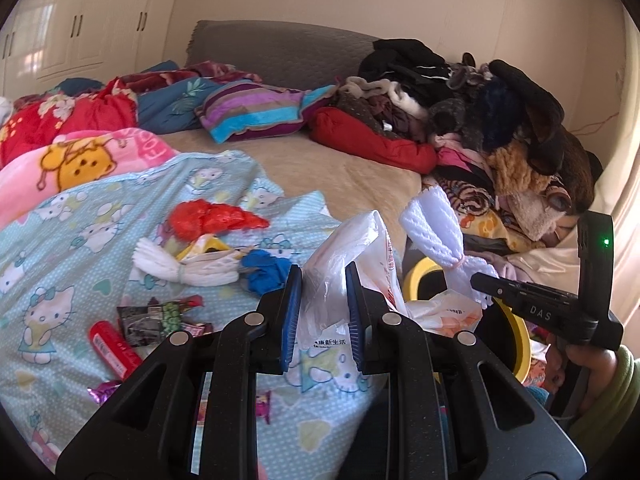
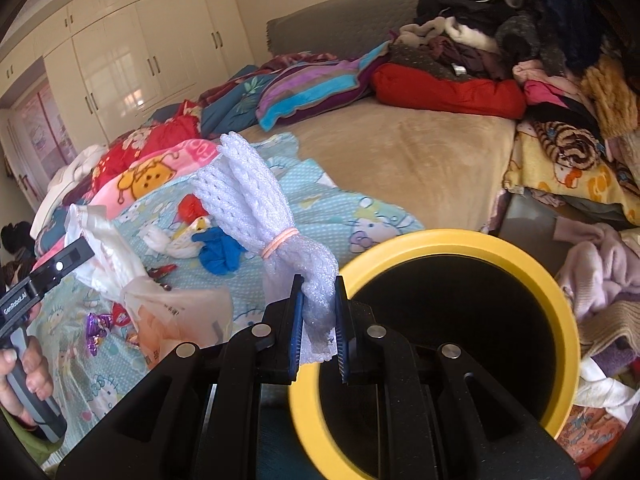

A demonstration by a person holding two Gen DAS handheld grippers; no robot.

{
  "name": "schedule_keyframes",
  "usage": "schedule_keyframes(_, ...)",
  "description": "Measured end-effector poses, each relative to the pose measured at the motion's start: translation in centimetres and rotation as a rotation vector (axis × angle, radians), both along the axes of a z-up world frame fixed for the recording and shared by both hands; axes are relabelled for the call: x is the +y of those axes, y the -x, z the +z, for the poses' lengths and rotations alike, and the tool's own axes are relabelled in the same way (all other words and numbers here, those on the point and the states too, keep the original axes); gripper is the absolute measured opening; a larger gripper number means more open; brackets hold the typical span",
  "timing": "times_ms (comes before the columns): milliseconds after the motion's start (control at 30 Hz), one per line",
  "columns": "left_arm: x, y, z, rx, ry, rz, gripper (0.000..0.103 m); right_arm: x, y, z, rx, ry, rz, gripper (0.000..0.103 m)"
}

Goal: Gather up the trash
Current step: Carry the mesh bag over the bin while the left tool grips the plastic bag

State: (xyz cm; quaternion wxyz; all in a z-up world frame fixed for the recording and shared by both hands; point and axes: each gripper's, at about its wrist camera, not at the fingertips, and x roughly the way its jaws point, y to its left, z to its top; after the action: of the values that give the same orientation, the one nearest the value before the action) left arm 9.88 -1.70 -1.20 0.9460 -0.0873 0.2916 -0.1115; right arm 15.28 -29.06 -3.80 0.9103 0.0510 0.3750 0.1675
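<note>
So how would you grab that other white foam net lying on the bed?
Grip the foam net at its pinched waist, where a band ties it. That is its thinnest part, so nearly shut jaws can close across it; both ends flare wide. It lies flat on the Kitty blanket, running left to right in the left wrist view, so probably come from above, one finger on each side of the waist.

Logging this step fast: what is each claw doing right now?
Left claw: shut on the white plastic bag.
Right claw: shut on the white foam net bundle, beside the yellow-rimmed bin.
</note>
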Motion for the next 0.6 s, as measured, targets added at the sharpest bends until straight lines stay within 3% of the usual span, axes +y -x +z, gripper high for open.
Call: schedule_keyframes(600, -6.2, -0.6, -0.7, 0.018, -0.078, -0.096, 0.016, -7.4, 0.8, -1.9, 0.064, 0.008, -0.17, 0.014)
